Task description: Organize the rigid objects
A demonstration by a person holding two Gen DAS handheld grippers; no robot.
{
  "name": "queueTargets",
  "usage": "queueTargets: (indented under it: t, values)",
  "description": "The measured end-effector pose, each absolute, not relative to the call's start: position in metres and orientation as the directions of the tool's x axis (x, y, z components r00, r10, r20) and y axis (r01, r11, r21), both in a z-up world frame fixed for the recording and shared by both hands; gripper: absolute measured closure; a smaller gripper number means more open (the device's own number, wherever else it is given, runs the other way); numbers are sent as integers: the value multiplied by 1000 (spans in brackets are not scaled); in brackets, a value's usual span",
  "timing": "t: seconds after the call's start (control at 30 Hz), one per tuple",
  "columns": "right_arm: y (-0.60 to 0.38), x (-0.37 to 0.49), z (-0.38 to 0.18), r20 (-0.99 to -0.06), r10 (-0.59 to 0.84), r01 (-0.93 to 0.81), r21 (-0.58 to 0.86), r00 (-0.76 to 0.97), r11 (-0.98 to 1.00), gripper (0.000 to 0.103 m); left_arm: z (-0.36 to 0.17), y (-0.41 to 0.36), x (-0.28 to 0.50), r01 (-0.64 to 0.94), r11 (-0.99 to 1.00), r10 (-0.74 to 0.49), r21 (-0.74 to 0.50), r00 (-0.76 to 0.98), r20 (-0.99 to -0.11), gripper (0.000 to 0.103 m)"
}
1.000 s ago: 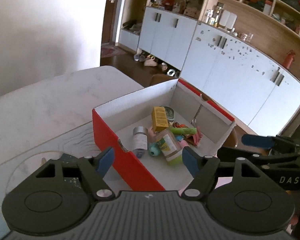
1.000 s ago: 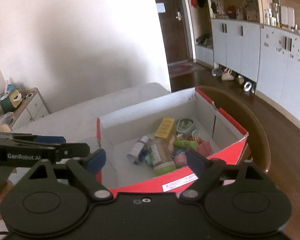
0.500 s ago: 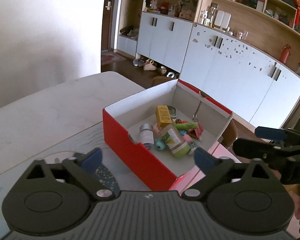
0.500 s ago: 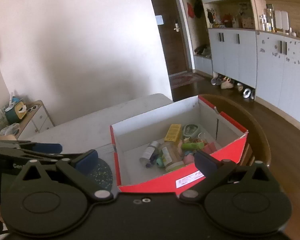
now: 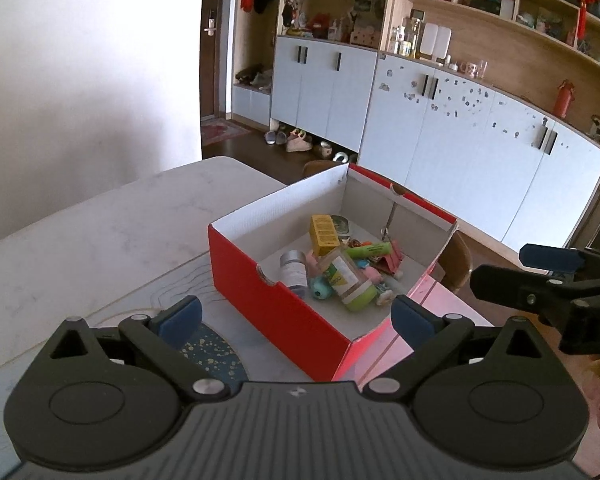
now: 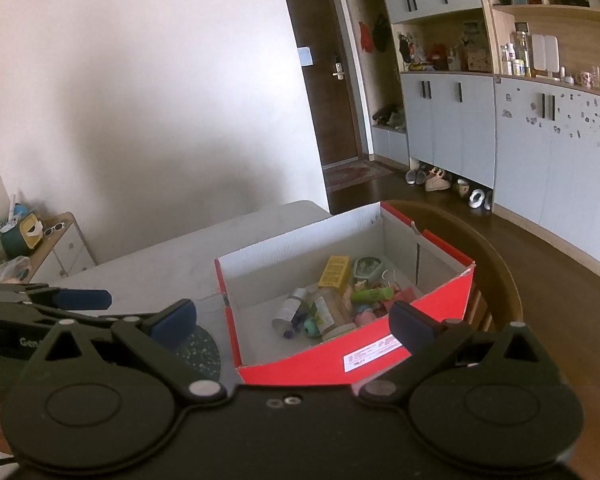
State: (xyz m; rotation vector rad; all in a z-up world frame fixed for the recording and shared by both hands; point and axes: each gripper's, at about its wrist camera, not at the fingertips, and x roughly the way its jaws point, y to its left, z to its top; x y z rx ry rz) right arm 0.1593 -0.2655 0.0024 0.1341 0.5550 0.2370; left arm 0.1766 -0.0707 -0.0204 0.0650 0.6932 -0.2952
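Note:
A red cardboard box (image 5: 260, 280) stands open on the table, white inside. In it lie a yellow carton (image 5: 324, 234), a clear jar with a green lid (image 5: 346, 280), a silver-capped bottle (image 5: 294, 270), a green tube (image 5: 370, 249) and several smaller items. My left gripper (image 5: 296, 316) is open, back from the box's near corner, with nothing between its blue pads. My right gripper (image 6: 294, 320) is open too, short of the box's labelled end (image 6: 340, 360), and holds nothing. Each gripper shows in the other's view: the right gripper (image 5: 548, 280), the left gripper (image 6: 60, 300).
The box rests on a pale marble table (image 5: 100, 240) near its far edge. A dark speckled mat (image 5: 212, 354) lies beside the box. A wooden chair back (image 6: 500, 280) curves just behind it. White cabinets (image 5: 460, 152) line the far wall.
Both grippers have opened wider and drawn back from the box, which now looks smaller and farther off. The items inside have not moved.

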Motion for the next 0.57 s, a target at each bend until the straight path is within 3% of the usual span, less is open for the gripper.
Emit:
queueTargets:
  t: [0.57]
  values:
    - [-263, 154, 2, -505, 233, -159, 185, 831, 970, 0, -20, -74, 172, 323, 946, -268, -30, 729, -630, 1]
